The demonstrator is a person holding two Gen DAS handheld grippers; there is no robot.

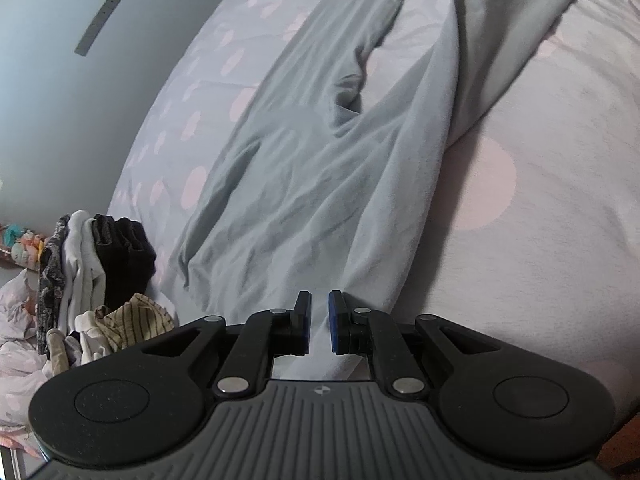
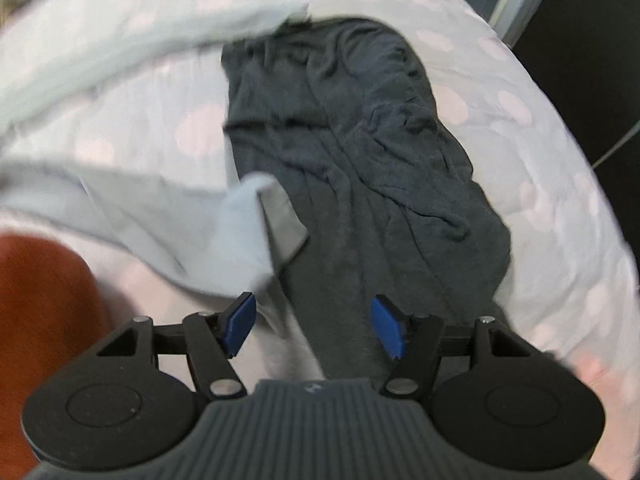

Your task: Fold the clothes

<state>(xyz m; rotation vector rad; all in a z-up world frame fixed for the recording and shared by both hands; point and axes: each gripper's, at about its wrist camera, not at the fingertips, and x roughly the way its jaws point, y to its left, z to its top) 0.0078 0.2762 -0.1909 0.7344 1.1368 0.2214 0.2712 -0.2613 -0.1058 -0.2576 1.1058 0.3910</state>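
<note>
Light grey trousers lie spread on the bed, legs pointing away. My left gripper is shut on the waist edge of the trousers, cloth pinched between its blue pads. In the right wrist view a corner of the light grey trousers hangs blurred just ahead of my right gripper, which is open with nothing between its pads. A dark grey garment lies crumpled on the bed under and beyond the right gripper.
The bed cover is pale with pink dots. A stack of folded clothes stands at the left edge of the bed. An orange-brown floor shows at the left. A dark doorway is at the far right.
</note>
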